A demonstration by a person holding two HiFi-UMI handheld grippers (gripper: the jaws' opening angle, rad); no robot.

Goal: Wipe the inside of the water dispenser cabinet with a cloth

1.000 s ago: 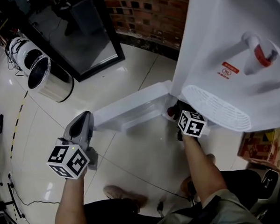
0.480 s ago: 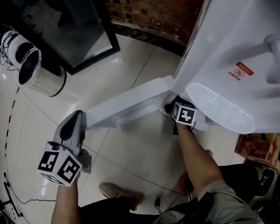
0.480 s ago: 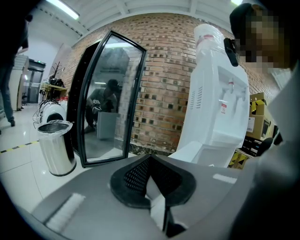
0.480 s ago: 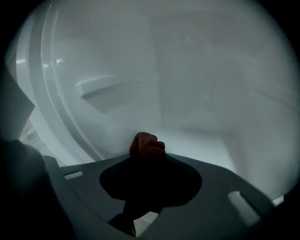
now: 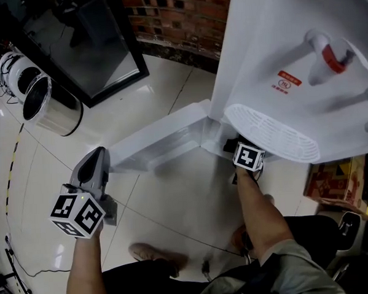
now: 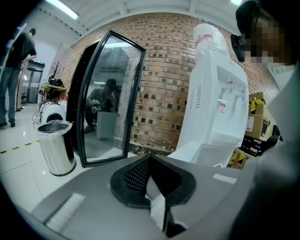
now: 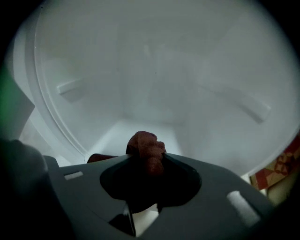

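Reddish-brown cloth (image 7: pixel 146 149), pinched in the right gripper (image 7: pixel 149 164), sits inside the open water dispenser cabinet (image 7: pixel 154 79), so wiping looks under way but unfinished; the left gripper (image 6: pixel 151 180) hangs clenched and empty outside.

Illegible red label (image 5: pixel 286 78) on dispenser (image 5: pixel 261 35)

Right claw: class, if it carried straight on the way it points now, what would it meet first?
The cloth pinched in the right claw would likely touch the white inside of the water dispenser cabinet first, near where floor meets back wall; depth is unclear.
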